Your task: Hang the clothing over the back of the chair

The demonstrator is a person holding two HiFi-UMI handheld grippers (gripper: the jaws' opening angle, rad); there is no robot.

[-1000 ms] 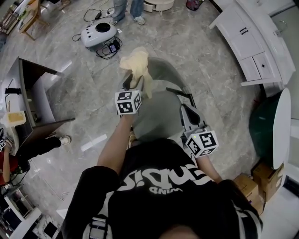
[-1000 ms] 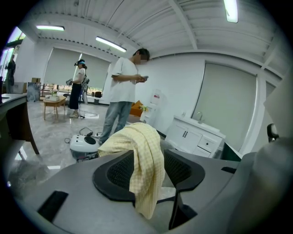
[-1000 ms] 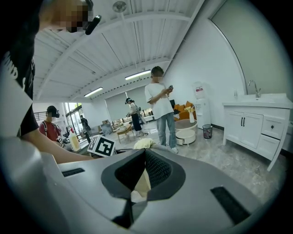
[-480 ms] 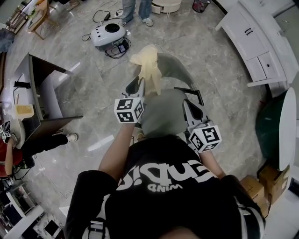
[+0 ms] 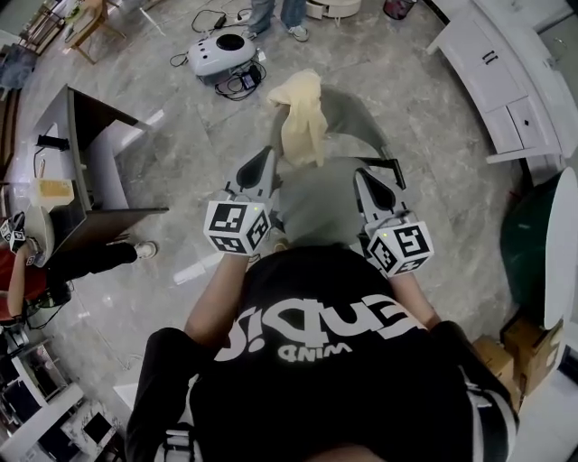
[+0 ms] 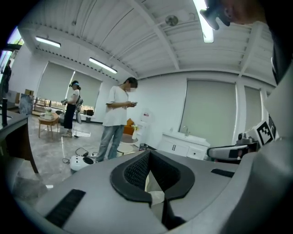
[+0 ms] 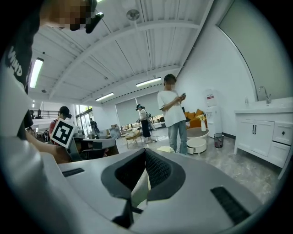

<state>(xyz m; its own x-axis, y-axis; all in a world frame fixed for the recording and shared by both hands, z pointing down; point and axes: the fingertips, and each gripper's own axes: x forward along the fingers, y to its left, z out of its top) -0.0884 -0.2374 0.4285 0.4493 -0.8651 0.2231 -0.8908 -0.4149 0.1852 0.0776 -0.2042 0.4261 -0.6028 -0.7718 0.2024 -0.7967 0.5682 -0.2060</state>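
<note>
A cream garment (image 5: 302, 117) hangs draped over the back of the grey chair (image 5: 354, 115), its lower end reaching toward the seat. My left gripper (image 5: 262, 159) sits left of the seat, a short way from the cloth, shut with nothing held. My right gripper (image 5: 366, 177) hovers over the seat's right side by the black armrest (image 5: 379, 164), also shut and empty. In the left gripper view the jaws (image 6: 149, 157) meet, and only a sliver of cream shows beyond them. The right gripper view shows the same closed jaws (image 7: 145, 155).
A white floor device (image 5: 221, 54) with cables lies beyond the chair, near a standing person (image 5: 275, 11). A dark desk (image 5: 90, 171) stands left, white cabinets (image 5: 506, 81) right, cardboard boxes (image 5: 528, 347) at lower right. Another person (image 6: 72, 107) stands far off.
The left gripper has let go of the garment, drawn back toward me and risen, and its jaws have closed. The garment stays on the chair back. The right gripper shifted a little.
</note>
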